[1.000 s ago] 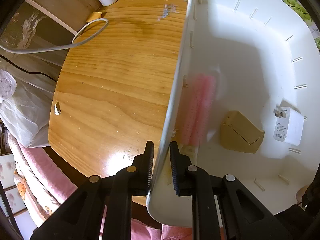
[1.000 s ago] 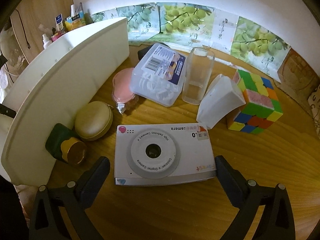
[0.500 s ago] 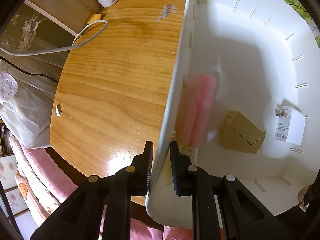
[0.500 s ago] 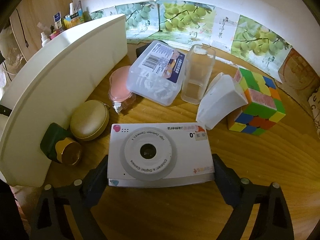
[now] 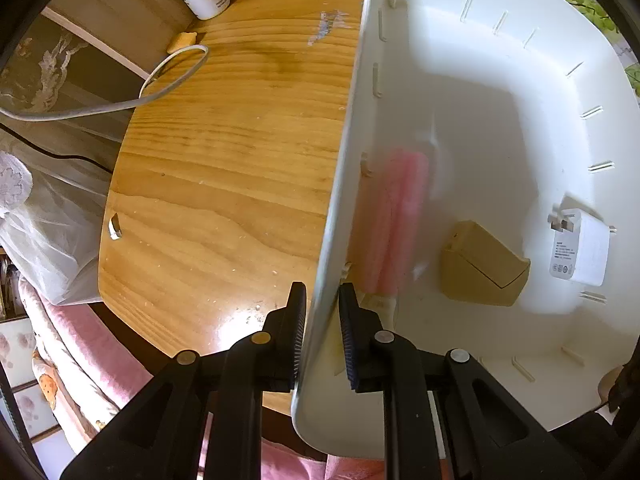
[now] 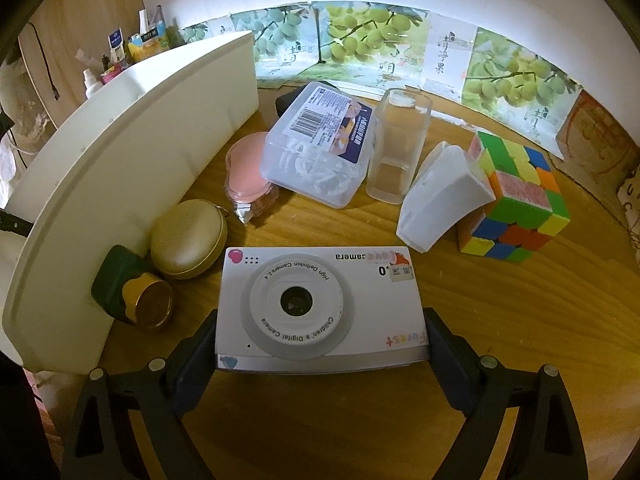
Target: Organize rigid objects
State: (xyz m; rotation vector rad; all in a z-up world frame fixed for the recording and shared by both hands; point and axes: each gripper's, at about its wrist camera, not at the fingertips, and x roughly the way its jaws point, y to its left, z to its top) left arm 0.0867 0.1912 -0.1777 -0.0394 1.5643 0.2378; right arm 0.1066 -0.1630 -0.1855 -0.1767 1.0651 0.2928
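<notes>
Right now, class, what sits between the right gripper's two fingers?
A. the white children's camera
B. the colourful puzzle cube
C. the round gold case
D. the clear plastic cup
A: in the right wrist view the right gripper has one finger at each short side of the white children's camera, while the cube, cup and case sit farther off on the table.

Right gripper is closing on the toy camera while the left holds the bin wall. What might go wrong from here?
The right gripper holds the toy camera only by its near end, so it may pivot or slip when lifted. The green bottle and round case sit close beside it and may get knocked. The left gripper pinches only the bin wall; the bin may shift.
</notes>
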